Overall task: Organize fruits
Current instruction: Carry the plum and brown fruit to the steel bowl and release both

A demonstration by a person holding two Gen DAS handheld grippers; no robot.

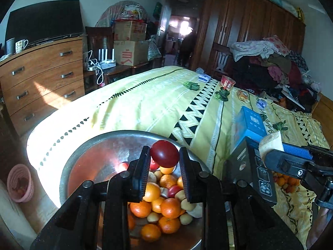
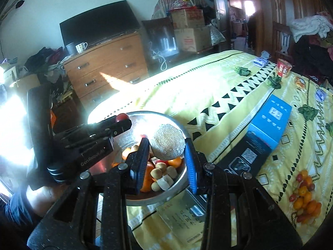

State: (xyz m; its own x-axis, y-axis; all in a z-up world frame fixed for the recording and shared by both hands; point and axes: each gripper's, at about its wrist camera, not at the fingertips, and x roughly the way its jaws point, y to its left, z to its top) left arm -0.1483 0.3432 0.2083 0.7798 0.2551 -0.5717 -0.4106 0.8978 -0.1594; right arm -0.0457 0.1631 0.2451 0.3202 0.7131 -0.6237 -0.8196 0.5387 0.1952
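My left gripper [image 1: 164,151] is shut on a dark red round fruit [image 1: 164,155] and holds it above a metal bowl [image 1: 124,134]. The bowl holds several oranges [image 1: 169,207], small yellowish fruits and a few red ones. In the right wrist view my right gripper [image 2: 167,143] is shut on a pale, rough-faced round piece [image 2: 167,142] over the same bowl [image 2: 158,114]. That view shows the left gripper [image 2: 122,119] at the bowl's far left rim with the red fruit. In the left wrist view the right gripper [image 1: 272,148] comes in from the right with the pale piece [image 1: 270,144].
The bowl sits at the corner of a bed with a yellow patterned cover [image 1: 158,104]. A blue-and-black box [image 2: 268,125] lies to its right. A pile of small orange and red fruits [image 2: 303,195] is on the cover. A pink basket [image 1: 19,182] stands on the floor.
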